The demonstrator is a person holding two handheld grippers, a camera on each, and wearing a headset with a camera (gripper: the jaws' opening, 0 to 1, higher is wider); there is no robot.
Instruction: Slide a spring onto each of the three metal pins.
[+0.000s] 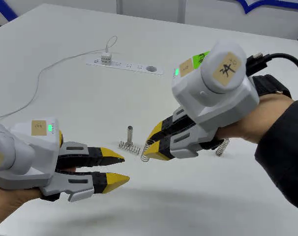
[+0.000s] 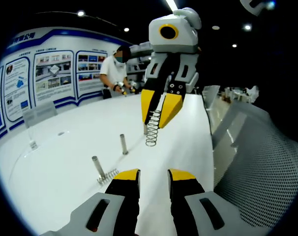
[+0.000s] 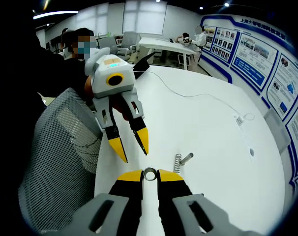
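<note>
My right gripper [image 1: 152,146] is shut on a small wire spring [image 1: 145,151], which hangs down from its yellow tips; in the right gripper view the spring [image 3: 150,173] shows end-on as a ring between the shut jaws. One upright metal pin [image 1: 130,133] stands just left of it, with a second spring [image 1: 129,146] lying at its foot. In the left gripper view two pins [image 2: 123,144] [image 2: 98,166] stand bare, and the held spring [image 2: 152,130] hangs beyond them. My left gripper [image 1: 120,168] is open and holds nothing, low at the front left. A third spring [image 1: 222,146] lies behind the right gripper.
A white power strip [image 1: 124,64] with a plug and a thin cable [image 1: 45,71] lies at the back of the white table [image 1: 80,103]. A mesh chair [image 2: 257,167] stands off the table's edge. People are in the background.
</note>
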